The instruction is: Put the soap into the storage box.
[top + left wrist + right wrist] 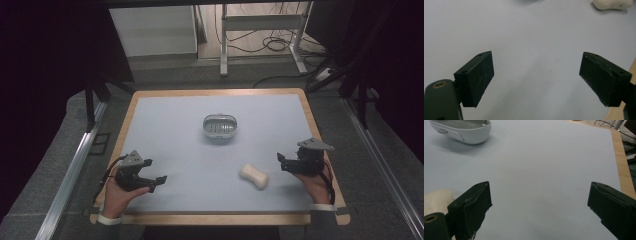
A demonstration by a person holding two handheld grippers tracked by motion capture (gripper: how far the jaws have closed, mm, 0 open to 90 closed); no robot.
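In the high view, a light grey table with a wooden rim carries three groups of things. The left gripper sits at about eight o'clock on the tabletop, held in the person's left hand, its jaws pointing toward the middle of the table and standing apart. The right gripper sits at about four o'clock in the person's right hand, jaws pointing inward; how wide they stand is hard to read here. A cream bar of soap lies flat on the surface at about five o'clock from the table's centre, near the right gripper's jaws but apart from them. A white oval soap dish stands at about twelve o'clock from the centre, well apart from both grippers.

In the left gripper view, the two black jaws are spread wide with bare table between them. The bar of soap shows at about one o'clock, far off.

In the right gripper view, the jaws are also wide apart over bare table. The bar of soap lies at about eight o'clock, just beside and outside the left-hand jaw; contact cannot be told. The soap dish is at eleven o'clock.
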